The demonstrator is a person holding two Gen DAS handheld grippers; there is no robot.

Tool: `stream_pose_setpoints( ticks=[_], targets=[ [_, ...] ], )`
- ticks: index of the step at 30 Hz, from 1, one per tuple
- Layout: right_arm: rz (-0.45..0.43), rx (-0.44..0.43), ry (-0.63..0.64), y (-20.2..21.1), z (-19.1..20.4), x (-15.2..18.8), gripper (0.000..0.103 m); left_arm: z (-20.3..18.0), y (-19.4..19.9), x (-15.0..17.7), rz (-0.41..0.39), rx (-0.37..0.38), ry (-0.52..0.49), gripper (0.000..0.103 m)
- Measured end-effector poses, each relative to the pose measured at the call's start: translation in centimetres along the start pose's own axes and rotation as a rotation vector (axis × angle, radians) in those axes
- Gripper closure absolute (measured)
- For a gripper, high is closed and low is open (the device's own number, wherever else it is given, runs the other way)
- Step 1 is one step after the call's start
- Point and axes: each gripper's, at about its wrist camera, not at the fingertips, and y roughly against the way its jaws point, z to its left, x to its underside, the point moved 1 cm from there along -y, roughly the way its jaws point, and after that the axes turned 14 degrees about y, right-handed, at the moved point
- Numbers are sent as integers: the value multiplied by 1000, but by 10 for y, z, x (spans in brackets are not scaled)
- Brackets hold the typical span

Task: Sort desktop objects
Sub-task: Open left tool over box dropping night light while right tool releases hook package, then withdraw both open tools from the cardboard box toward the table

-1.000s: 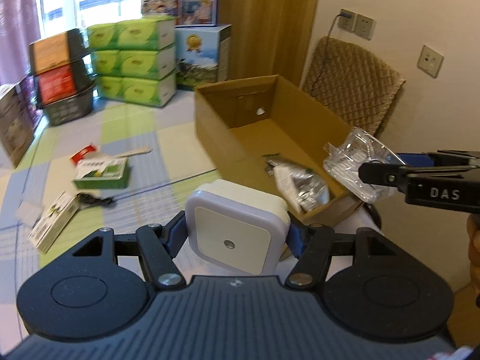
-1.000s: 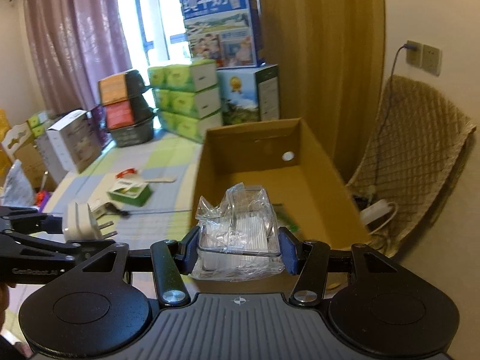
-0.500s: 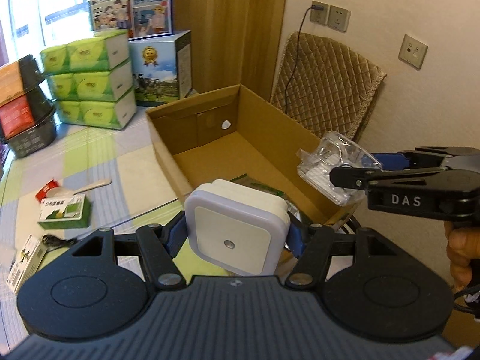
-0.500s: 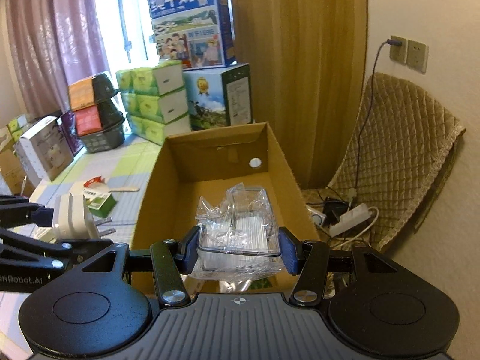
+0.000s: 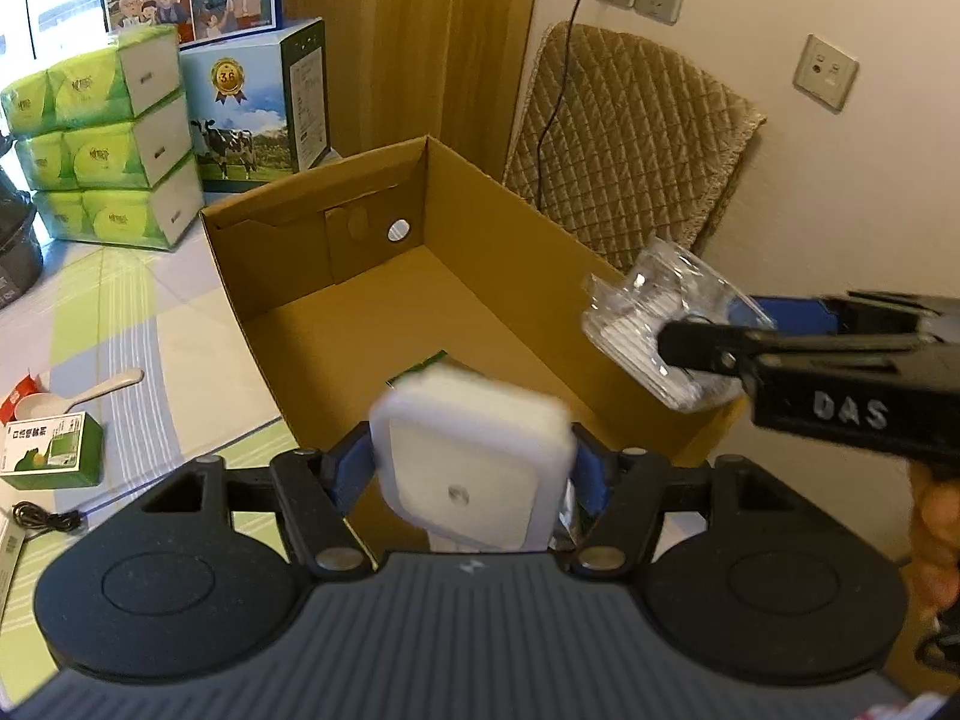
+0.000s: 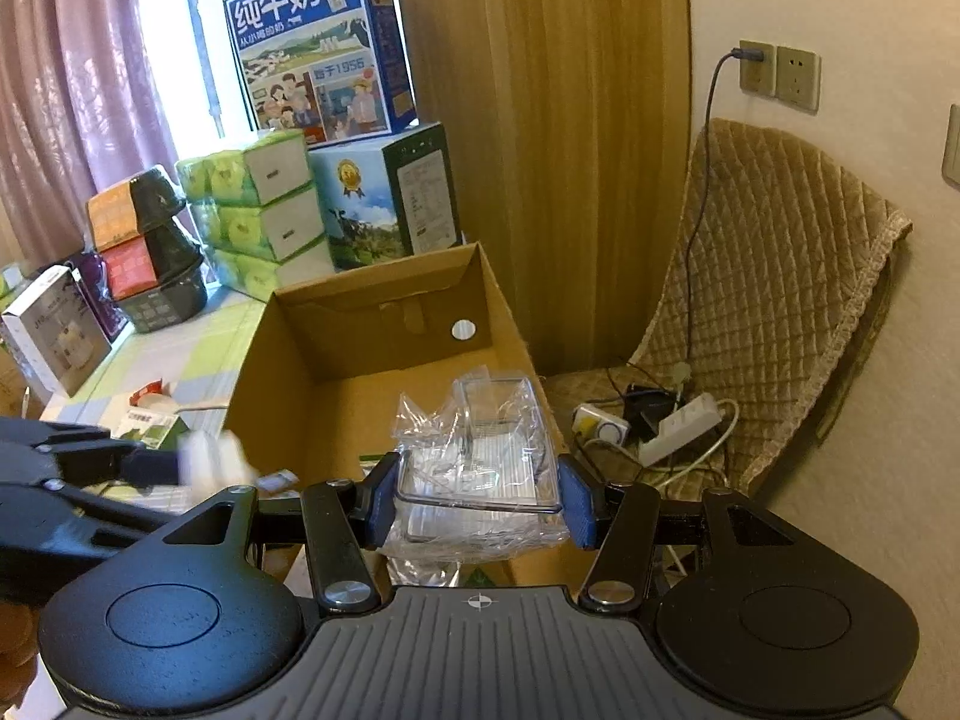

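- Cardboard box [image 5: 420, 276] is sitting open, both loads hanging over its near end.
- Left gripper [image 5: 471, 468] is pinching a white night light [image 5: 468, 456]; lower before letting go.
- Right gripper [image 6: 477, 498] is clamping a clear plastic case [image 6: 480, 456] above that box's right wall; shift inward.

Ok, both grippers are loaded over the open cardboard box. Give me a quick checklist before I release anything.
1. Left gripper on the white square plug-in night light: cannot tell, light blurred, blue pads look spread.
2. Night light above the brown cardboard box: ok.
3. Right gripper shut on the clear plastic case in crinkled wrap: ok.
4. Case over the box interior: ok.
5. Grippers apart from each other: ok.
6. Free floor in the box: ok.
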Motion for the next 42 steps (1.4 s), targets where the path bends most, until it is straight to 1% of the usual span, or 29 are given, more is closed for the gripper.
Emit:
stream_pose_setpoints(
  ticks=[4,10,13,15,16,17,19,22,25,28,35,36,38,42],
  targets=[
    [5,-7,2,-3,3,3,52,10,7,-2,-22,2,19,33],
    [8,-39,-3,-10,12,3,52,34,27,6,-49,-28,73,33],
    [-4,-69,-16,-13,17,-1,52,44,36,11,-63,-39,93,33],
    [-28,-103,-19,-16,20,-5,51,50,43,14,-73,-45,109,33],
    [-37,-118,-20,-16,21,-7,46,53,46,15,-77,-45,117,33],
    [-43,-116,-20,-15,22,-8,42,56,49,16,-80,-45,123,33],
    [-55,-98,-18,-11,24,-10,39,61,54,20,-85,-47,129,33],
    [-49,-99,-27,-5,26,-6,37,68,63,26,-96,-66,133,32],
    [-36,-101,-32,2,30,3,34,77,73,33,-105,-83,147,29],
    [-24,-110,-40,12,38,15,31,85,82,43,-109,-95,164,28],
    [4,-138,-14,30,74,31,22,105,102,70,-104,-123,208,26],
    [5,-146,-5,33,80,32,21,108,105,73,-103,-127,213,26],
    [4,-164,7,38,92,35,16,114,112,80,-104,-134,225,25],
    [3,-198,28,45,115,38,11,125,125,91,-114,-149,252,24]
  ],
)
